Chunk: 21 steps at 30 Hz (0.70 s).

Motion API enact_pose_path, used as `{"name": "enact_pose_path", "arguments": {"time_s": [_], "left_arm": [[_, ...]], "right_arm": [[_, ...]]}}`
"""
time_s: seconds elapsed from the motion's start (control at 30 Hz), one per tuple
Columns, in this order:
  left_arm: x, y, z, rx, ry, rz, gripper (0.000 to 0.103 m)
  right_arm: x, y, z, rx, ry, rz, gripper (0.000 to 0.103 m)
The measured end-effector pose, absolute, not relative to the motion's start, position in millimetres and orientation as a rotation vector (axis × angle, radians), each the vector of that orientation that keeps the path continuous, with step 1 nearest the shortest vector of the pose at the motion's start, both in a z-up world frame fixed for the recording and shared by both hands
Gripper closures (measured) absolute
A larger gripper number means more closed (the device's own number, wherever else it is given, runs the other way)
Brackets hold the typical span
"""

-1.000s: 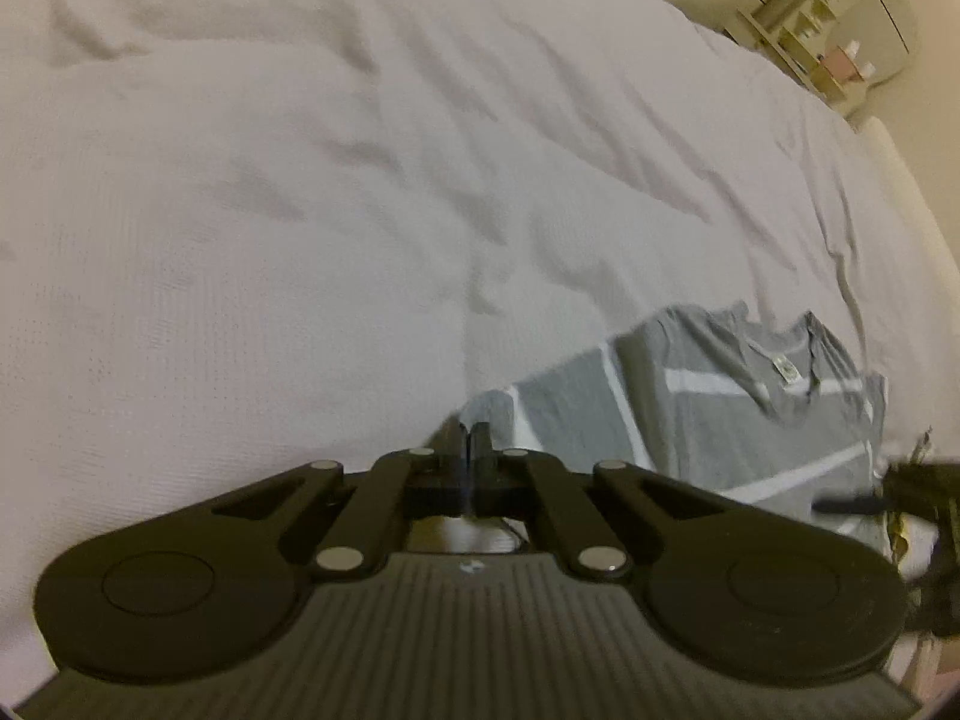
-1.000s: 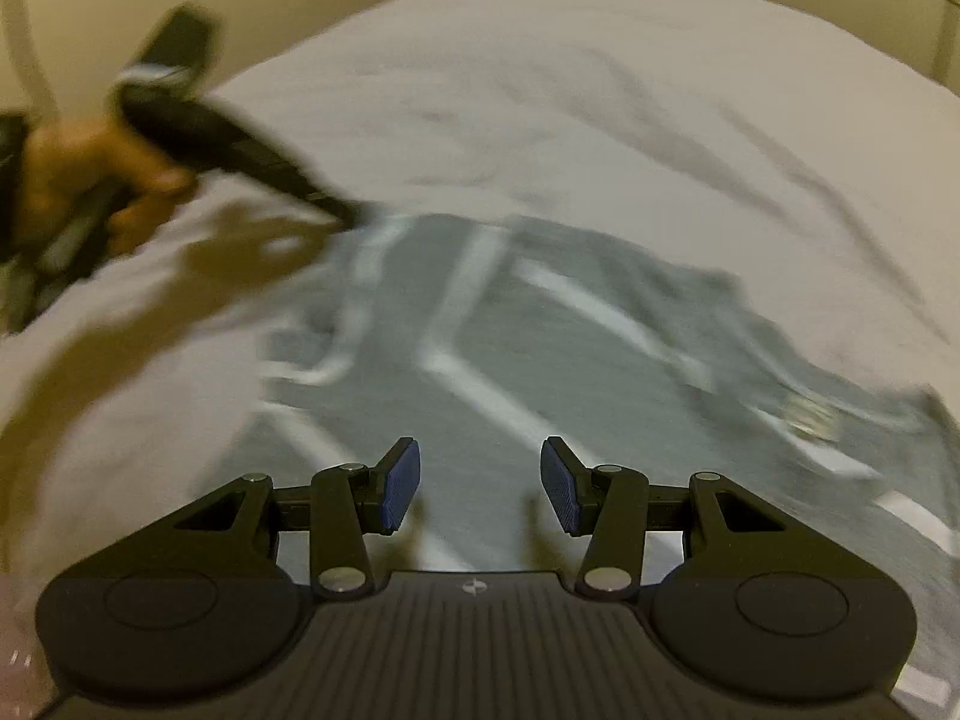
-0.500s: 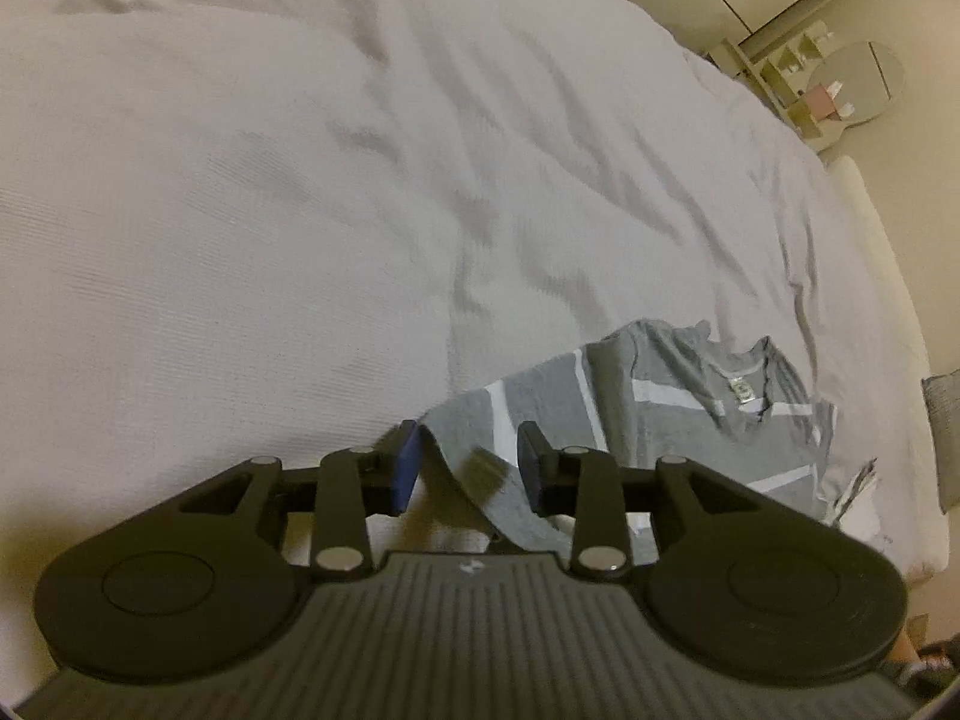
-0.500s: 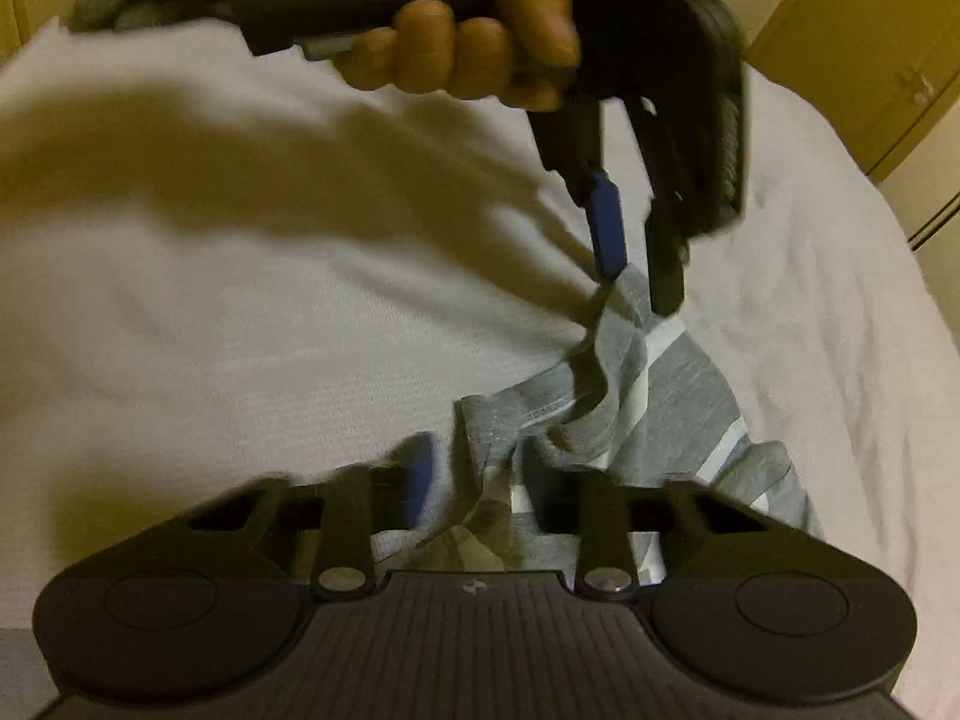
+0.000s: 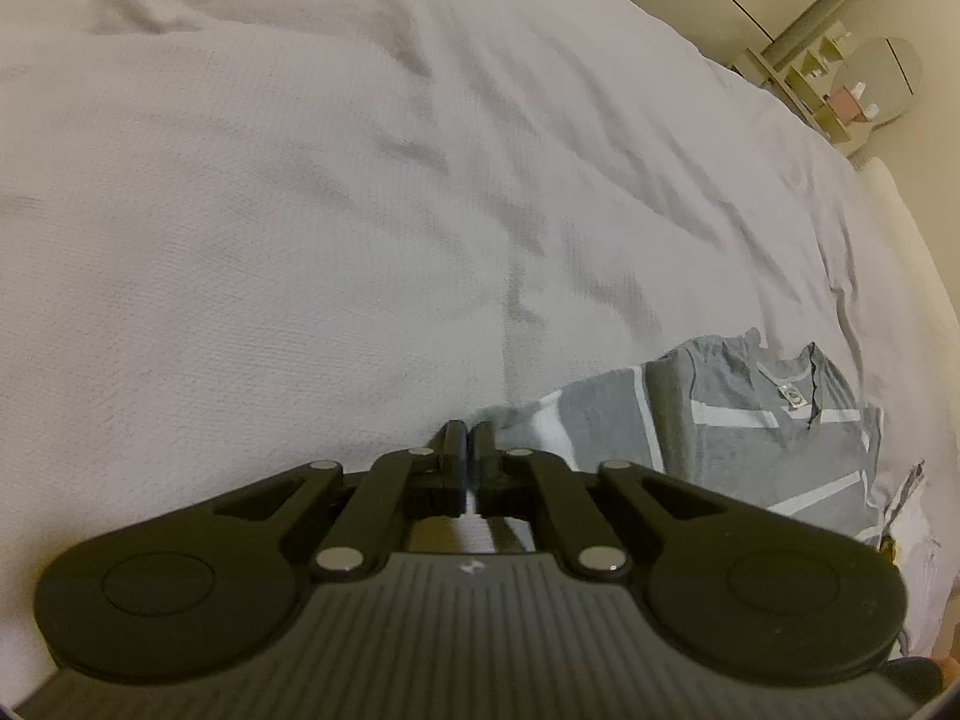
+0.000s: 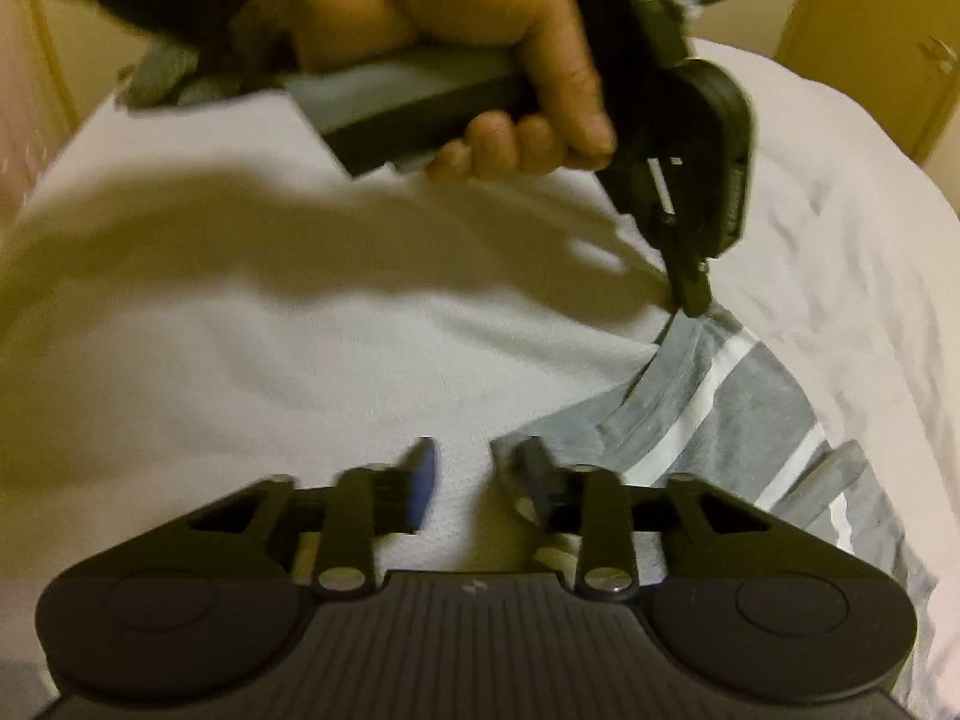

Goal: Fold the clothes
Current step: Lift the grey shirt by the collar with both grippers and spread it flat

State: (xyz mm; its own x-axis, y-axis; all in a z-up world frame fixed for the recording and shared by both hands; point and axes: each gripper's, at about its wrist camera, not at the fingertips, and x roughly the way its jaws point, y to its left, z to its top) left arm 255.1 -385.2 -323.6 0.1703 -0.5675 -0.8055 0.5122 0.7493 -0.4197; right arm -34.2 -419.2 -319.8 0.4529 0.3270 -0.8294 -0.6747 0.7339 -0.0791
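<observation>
A grey shirt with white stripes [image 5: 750,438] lies flat on the white bed cover [image 5: 300,210], collar and label facing up. My left gripper [image 5: 465,444] is shut on the shirt's near edge, and a strip of fabric shows between its fingers. The right wrist view shows that left gripper [image 6: 693,300], held by a hand [image 6: 480,60], pinching one corner of the shirt [image 6: 738,414]. My right gripper [image 6: 480,471] is open and low over the bed cover [image 6: 300,360]. Its right finger [image 6: 534,474] sits at another corner of the shirt, and nothing is gripped.
A small shelf and a round mirror [image 5: 870,84] stand beyond the bed's far right side. Yellowish cupboard doors [image 6: 870,30] rise behind the bed. The bed's right edge [image 5: 918,312] runs close to the shirt. Wrinkled white cover spreads to the left.
My left gripper opened half a second ago and has now shut on the shirt's edge. My right gripper swung round to the shirt's near corner and stayed open.
</observation>
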Motion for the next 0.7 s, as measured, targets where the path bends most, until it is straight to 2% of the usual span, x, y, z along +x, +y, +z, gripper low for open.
{"name": "enact_pose_path", "arguments": {"time_s": [0.07, 0.2, 0.3, 0.5, 0.7], "left_arm": [[251.5, -378.7, -315.3, -0.04, 1.143, -0.75, 0.093], [222.6, -373.3, -287.1, 0.023, 1.046, -0.757, 0.093], [188.1, -388.6, -279.4, 0.053, 1.039, -0.87, 0.093], [130.3, -427.2, -324.9, 0.33, 1.117, -0.986, 0.091], [133.7, -408.6, -327.2, 0.283, 1.131, -0.884, 0.092]], "right_arm": [[-36.0, -424.5, -310.4, -0.367, 0.891, 0.597, 0.066], [-46.4, -454.2, -301.7, -0.219, 0.89, 0.424, 0.066], [-58.5, -487.9, -306.3, -0.106, 0.933, 0.269, 0.066], [-96.8, -563.6, -326.4, 0.14, 1.089, 0.068, 0.064], [-168.4, -638.1, -313.4, 0.252, 1.088, -0.12, 0.059]]}}
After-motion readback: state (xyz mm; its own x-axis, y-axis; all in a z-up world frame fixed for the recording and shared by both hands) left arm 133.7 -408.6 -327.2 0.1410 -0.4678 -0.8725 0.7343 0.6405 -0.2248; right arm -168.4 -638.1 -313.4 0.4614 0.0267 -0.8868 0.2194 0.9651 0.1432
